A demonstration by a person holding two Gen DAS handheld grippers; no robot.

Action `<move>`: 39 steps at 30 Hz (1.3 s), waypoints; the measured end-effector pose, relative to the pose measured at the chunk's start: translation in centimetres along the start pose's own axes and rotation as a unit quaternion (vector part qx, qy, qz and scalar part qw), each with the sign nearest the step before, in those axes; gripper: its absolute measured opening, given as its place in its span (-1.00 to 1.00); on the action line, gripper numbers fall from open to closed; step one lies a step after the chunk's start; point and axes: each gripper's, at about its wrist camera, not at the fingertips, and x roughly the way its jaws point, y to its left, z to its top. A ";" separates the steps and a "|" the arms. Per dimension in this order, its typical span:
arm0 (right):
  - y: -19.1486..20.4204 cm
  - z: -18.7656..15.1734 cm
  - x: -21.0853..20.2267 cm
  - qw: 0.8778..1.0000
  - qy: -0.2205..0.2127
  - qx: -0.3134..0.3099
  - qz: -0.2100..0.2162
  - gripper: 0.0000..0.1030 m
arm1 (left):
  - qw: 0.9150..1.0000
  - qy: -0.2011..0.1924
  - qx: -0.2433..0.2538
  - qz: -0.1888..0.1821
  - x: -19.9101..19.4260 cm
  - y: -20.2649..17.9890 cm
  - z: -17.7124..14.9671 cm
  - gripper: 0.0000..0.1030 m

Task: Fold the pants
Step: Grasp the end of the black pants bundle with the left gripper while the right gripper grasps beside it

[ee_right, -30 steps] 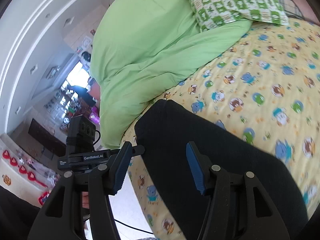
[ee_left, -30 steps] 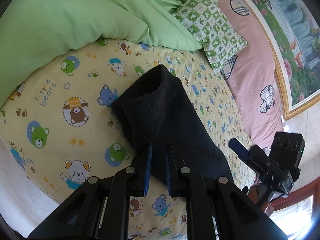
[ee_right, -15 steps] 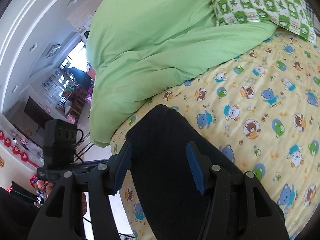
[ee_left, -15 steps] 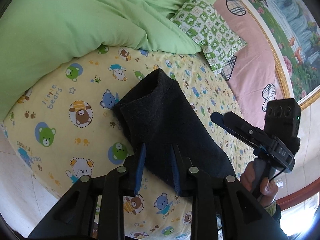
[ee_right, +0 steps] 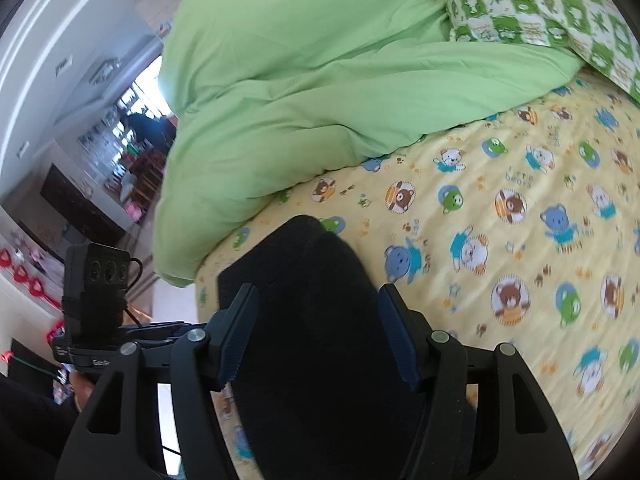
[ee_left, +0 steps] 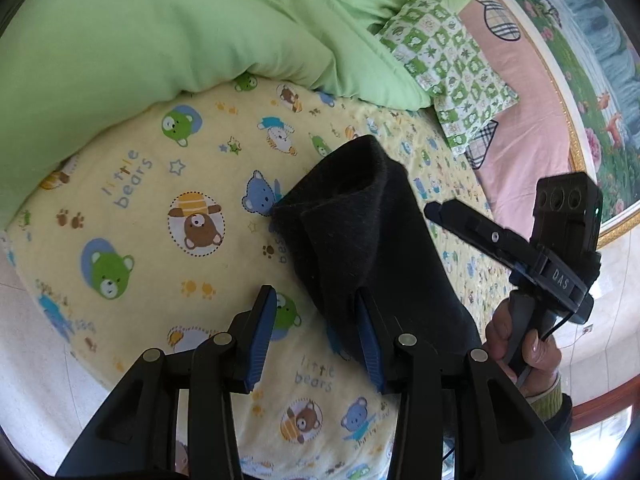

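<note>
I have the folded black fleece pants (ee_left: 360,240) lying on the bear-print yellow bed sheet (ee_left: 160,200); my left tool (ee_left: 316,336) has just been opening, empty; right tool (ee_right: 320,336) spread above them, gripping nothing; next, regrasp an edge.

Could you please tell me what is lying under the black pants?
The black pants lie on the yellow bear-print sheet. Whatever lies directly beneath the cloth stays covered.

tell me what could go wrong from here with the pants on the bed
1. The left gripper has just been opening beside the black pants; nothing is pinched, so the fold may spring loose.
2. The pants lie near the edge of the bear sheet and could slide off.
3. The right gripper, open over the pants, might drag the top layer askew.
</note>
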 end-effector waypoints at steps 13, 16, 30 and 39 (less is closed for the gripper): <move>-2.6 1.7 5.3 0.998 0.061 0.000 0.002 0.16 | 1.000 0.001 -0.002 -0.009 1.9 -0.2 1.1 -0.19; -3.0 1.4 5.6 0.997 0.063 0.020 0.026 -0.27 | 1.000 -0.006 0.012 -0.001 2.4 -0.9 1.3 -0.37; 0.0 1.3 -0.4 1.000 0.002 -0.003 0.015 -0.48 | 0.998 -0.029 0.046 -0.031 -0.2 -4.6 1.3 -0.62; 1.0 0.1 -5.6 0.998 -0.051 0.011 0.024 -0.49 | 0.993 -0.049 0.091 -0.054 -3.0 -9.1 0.0 -0.62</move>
